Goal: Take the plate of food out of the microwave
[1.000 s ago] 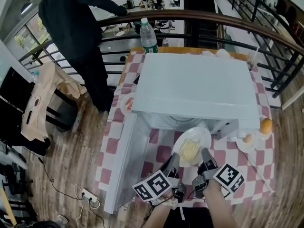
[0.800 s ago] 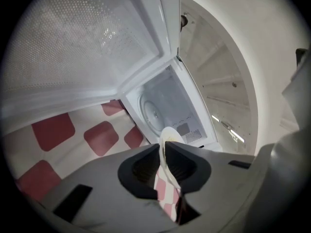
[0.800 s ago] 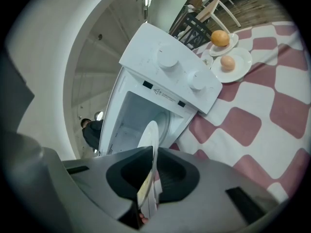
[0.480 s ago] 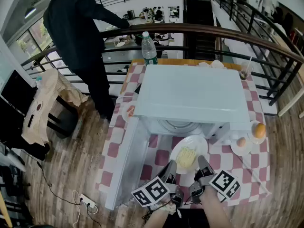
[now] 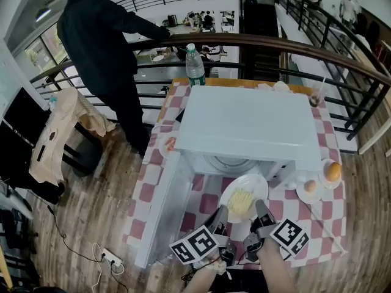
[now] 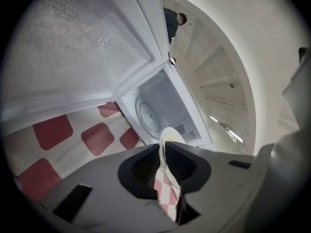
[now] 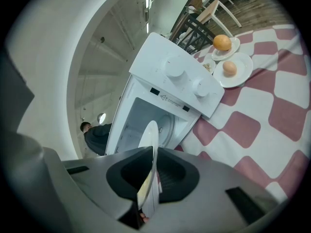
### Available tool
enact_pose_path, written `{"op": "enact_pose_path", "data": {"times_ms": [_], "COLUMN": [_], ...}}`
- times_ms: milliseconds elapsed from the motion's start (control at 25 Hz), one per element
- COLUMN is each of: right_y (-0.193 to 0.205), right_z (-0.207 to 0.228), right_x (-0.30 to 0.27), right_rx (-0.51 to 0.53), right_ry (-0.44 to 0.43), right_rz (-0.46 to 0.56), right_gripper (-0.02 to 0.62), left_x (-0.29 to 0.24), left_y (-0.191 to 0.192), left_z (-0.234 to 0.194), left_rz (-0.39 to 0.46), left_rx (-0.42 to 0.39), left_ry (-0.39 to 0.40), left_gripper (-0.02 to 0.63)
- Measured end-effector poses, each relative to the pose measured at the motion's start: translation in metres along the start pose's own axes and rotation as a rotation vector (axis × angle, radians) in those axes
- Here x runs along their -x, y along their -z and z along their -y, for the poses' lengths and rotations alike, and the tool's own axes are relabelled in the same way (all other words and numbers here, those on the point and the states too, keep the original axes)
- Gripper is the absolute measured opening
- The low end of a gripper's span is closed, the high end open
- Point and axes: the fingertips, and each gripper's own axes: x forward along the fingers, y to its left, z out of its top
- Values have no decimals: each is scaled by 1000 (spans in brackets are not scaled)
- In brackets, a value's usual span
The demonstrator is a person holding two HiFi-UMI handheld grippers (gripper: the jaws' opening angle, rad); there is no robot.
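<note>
A wooden floor (image 5: 91, 212) runs up to a curved dark railing (image 5: 275, 41), where a person in black (image 5: 104, 41) stands with 1 arm on the top rail. Against the railing is a counter (image 5: 330, 215) under a red-and-white checked cloth. A white microwave (image 5: 250, 124) takes up most of it, its door (image 5: 160, 215) swung wide open to the left and its glass turntable (image 6: 148, 115) bare inside. On the floor to the left is a dark chair (image 5: 79, 154) with a beige garment (image 5: 58, 133) draped over it.

The white plate (image 5: 259, 182) is outside the cavity, just in front of the open mouth and over the checked cloth, with a heap of pale yellow noodles (image 5: 241, 201) on it. The left hand-held gripper (image 5: 220, 215) pinches the plate's near rim on the left, the rim edge-on between its dark pads. The right hand-held gripper (image 5: 263, 211) pinches the near rim on the right in the same way.

A clear water bottle (image 5: 195, 66) with a green label stands behind the microwave. On the cloth to the microwave's right lie 2 small saucers, 1 with an orange (image 5: 333, 171) and 1 with an egg (image 5: 310, 186).
</note>
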Motion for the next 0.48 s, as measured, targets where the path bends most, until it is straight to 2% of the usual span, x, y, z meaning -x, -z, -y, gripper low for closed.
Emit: {"op": "enact_pose_path", "data": {"times_ms": [480], "right_y": [2], "right_z": [5], "right_x": [2], "right_rx": [-15], "right_ry": [16], "right_rz": [1], "right_gripper": [26], "left_x": [-1], "left_y": [2], "left_z": [-1], "left_rz": [-6], "left_rx": [-3], "left_ry": [-6], "left_gripper": [51]}}
